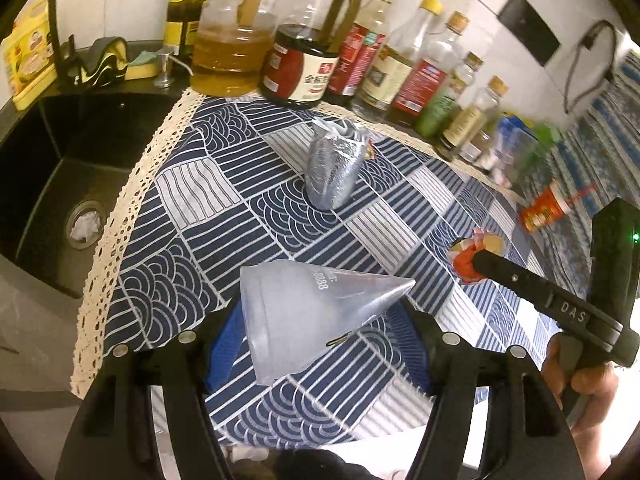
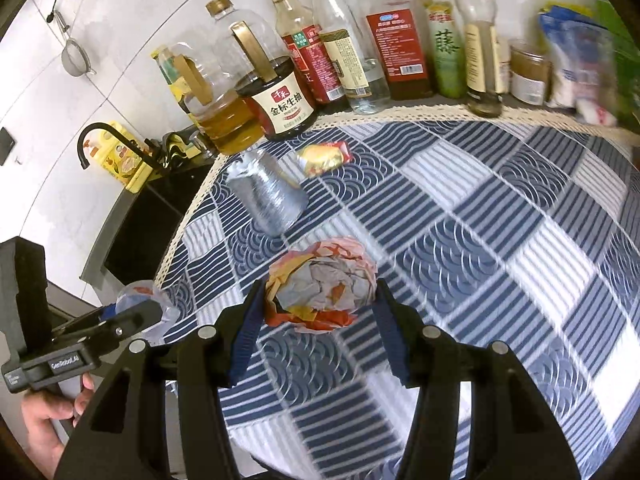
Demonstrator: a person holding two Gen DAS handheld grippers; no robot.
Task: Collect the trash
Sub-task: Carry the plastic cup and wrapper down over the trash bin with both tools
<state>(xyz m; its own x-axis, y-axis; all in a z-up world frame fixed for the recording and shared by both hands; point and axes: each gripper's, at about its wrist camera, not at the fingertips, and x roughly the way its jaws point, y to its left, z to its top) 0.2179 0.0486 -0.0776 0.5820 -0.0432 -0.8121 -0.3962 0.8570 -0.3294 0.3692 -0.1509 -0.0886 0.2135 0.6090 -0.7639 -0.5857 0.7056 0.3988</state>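
A clear plastic pouch [image 1: 312,312] sits between the blue pads of my left gripper [image 1: 316,344], which is shut on it above the patterned tablecloth. My right gripper [image 2: 320,300] is shut on a crumpled orange-and-white paper wrapper [image 2: 320,280], lifted a little off the cloth. In the left wrist view that right gripper [image 1: 476,262] shows at the right with the wrapper [image 1: 466,276] at its tip. The left gripper [image 2: 136,314] and its pouch [image 2: 136,296] appear at the left edge. A silver foil bag [image 1: 334,168] [image 2: 268,196] lies on the cloth, with a yellow-red wrapper [image 2: 324,156] behind it.
Several oil and sauce bottles [image 2: 280,108] line the back wall. A black sink [image 1: 60,168] drops away left of the lace-edged tablecloth [image 2: 500,220]. An orange packet [image 1: 546,210] lies at the far right, and bags and jars [image 2: 572,64] crowd the back right corner.
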